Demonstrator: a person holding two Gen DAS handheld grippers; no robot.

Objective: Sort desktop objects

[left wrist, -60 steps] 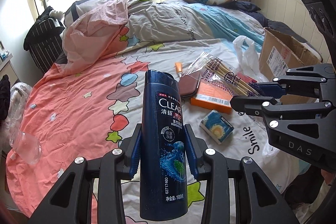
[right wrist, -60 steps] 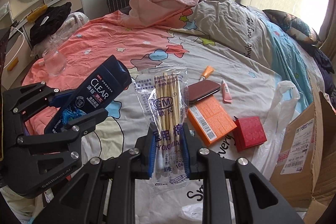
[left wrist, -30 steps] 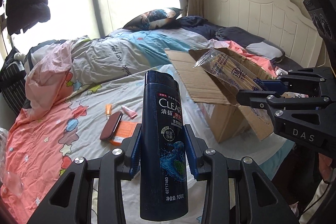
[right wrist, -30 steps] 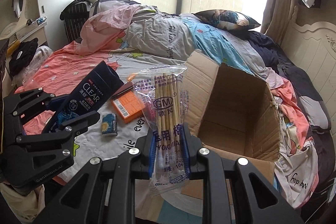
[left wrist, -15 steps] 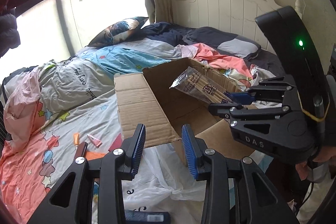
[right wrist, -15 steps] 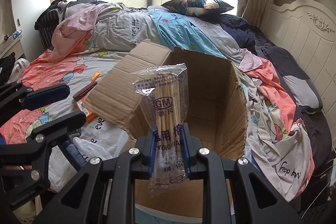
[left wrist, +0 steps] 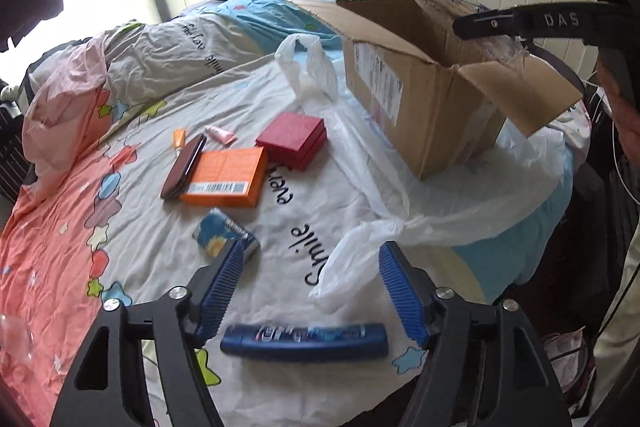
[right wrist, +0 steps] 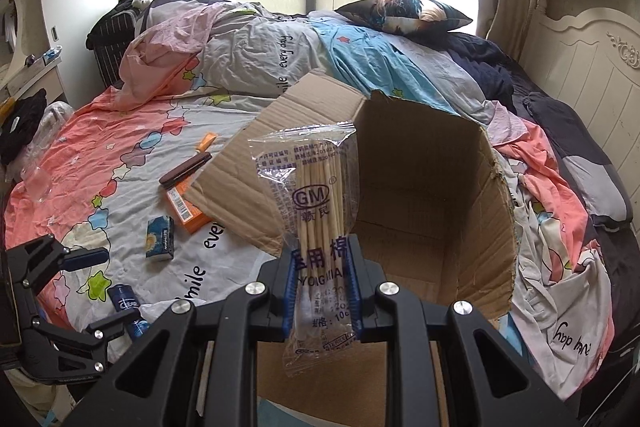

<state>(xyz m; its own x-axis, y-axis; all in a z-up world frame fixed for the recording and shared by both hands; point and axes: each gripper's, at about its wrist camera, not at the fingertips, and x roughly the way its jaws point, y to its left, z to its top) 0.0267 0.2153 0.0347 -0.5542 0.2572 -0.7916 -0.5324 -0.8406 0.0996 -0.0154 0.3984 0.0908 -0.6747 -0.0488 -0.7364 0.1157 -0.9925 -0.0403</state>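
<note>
Two views, left wrist first.

Left wrist view
- left gripper: jaws spread wide, nothing between the blue pads.
- bottle: dark blue, lying flat on the bedsheet at the near edge, just below the open jaws.
- bottle axis: runs left to right, across the line of the fingers, so the jaws as they stand would meet its ends and not its sides.
- box: cardboard, open at the top, far right of the bottle and well apart from it.
- plastic bag: white, spread between bottle and box, one handle loop near the right finger.
- loose items: tissue pack just beyond the left finger; orange box, red box and wallet farther off to the left.
- nearer hand: judged the left one for the bottle; a regrasp would call for a turn of the wrist.

Right wrist view
- right gripper: closed on the swab pack.
- swab pack: clear bag of cotton swabs, upright, long axis along the fingers, top end pointing far.
- box: its opening lies straight ahead and below the pack.
- coming move: judged a release into the box, little travel needed.
- bottle: low at near left, beside the left gripper.
</note>
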